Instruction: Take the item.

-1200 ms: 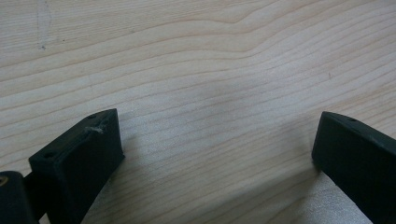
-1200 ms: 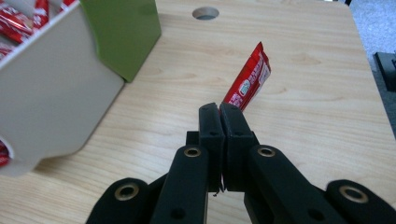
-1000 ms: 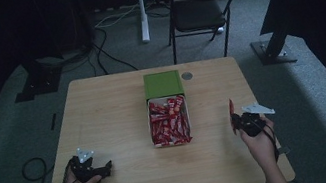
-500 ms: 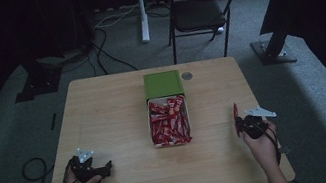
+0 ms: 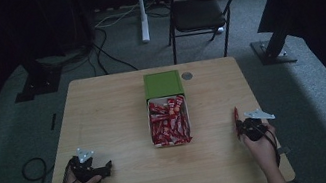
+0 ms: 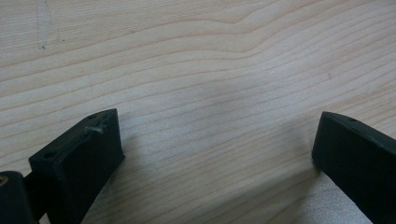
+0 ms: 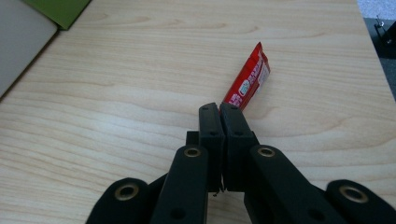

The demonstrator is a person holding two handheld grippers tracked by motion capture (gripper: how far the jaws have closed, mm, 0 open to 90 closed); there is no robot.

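Change: the right hand-held gripper (image 7: 219,108) has drawn further away from the box (image 5: 169,120) toward the person's side of the surface (image 5: 103,112), carrying one red snack bar (image 7: 247,79); I judge one removal from the box nearly done.
Right hand-held gripper: jaws pressed together on the bar's lower end.
Left hand-held gripper (image 6: 210,154): jaws spread wide over bare wood, holding nothing, well left of the box.
Snack bar: slim glossy red wrapper with a white label, standing up from the jaws, right of the box.
Box: white tray full of red bars, green lid at its far end.
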